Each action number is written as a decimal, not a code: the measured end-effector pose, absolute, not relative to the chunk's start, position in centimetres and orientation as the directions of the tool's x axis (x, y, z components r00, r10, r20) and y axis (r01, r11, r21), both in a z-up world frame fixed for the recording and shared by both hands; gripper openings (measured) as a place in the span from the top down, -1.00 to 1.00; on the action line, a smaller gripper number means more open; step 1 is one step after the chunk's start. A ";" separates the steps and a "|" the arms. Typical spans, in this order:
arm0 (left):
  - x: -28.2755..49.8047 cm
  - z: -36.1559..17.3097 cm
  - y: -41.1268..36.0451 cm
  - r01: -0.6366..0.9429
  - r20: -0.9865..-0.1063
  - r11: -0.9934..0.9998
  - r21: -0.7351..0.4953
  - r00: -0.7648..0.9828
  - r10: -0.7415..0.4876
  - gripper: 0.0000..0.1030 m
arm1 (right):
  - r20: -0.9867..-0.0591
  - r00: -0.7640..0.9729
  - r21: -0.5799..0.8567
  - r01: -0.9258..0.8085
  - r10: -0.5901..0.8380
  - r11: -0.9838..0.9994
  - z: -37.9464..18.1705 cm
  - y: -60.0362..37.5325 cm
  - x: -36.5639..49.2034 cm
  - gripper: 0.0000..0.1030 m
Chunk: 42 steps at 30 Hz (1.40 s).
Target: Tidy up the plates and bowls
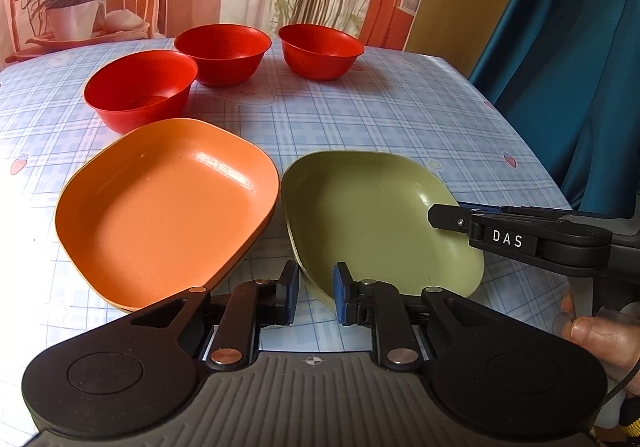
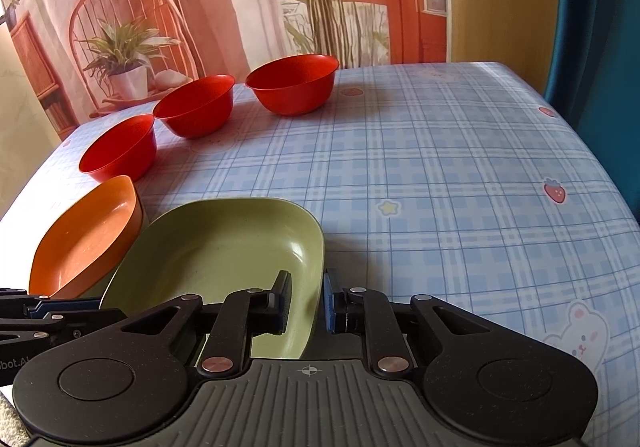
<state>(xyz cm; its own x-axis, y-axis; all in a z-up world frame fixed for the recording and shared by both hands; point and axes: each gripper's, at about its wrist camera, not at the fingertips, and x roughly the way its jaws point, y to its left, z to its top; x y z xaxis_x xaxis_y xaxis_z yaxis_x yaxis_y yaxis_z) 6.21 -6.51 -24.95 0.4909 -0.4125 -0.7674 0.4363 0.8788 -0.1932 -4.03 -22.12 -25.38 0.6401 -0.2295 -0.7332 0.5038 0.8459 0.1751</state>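
Note:
A green plate point(image 1: 372, 215) lies near the table's front, beside an orange plate point(image 1: 168, 207) on its left that seems to sit on another plate. My left gripper point(image 1: 316, 295) is open, its fingers straddling the green plate's near-left rim. My right gripper point(image 2: 305, 301) is open too, straddling the same plate's point(image 2: 224, 243) right rim; it shows from the side in the left wrist view point(image 1: 448, 217). Three red bowls point(image 1: 140, 87) point(image 1: 222, 51) point(image 1: 320, 49) stand apart farther back.
The table wears a blue checked cloth point(image 2: 440, 175). Its right edge drops off beside a blue curtain point(image 1: 580, 47). A printed backdrop hangs behind the table. The orange plate also shows at the left of the right wrist view point(image 2: 84, 239).

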 end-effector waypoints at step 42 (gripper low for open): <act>5.0 -19.0 -3.6 0.418 -0.649 0.894 -0.162 0.638 -0.415 0.61 | -0.652 0.731 0.190 0.417 -0.203 0.889 -20.9 -20.6 -0.9 0.70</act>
